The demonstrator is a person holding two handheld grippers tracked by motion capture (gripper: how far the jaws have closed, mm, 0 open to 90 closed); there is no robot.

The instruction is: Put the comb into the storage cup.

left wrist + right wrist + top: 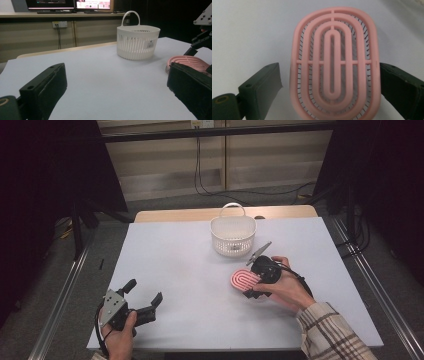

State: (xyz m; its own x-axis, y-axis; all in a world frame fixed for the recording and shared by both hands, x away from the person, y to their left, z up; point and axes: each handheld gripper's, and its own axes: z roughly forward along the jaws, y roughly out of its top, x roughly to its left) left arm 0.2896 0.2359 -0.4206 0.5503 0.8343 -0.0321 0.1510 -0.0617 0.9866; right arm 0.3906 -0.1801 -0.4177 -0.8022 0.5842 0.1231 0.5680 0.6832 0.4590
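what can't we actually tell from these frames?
- Whether the right gripper grips the pink brush: in the right gripper view a gap shows at one jaw, the other contact is unclear.
- Basket contents: its wall hides the inside in the left gripper view.
- Basket label text: too small.
- Brush near end: cut off by the bottom edge, right gripper view.

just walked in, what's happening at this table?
A person holds a gripper in each hand. The right gripper is at a pink oval brush lying on the table, jaws open on either side of it and not yet shut. The left gripper sits open near the table's front edge, holding nothing. A white basket stands beyond the brush.
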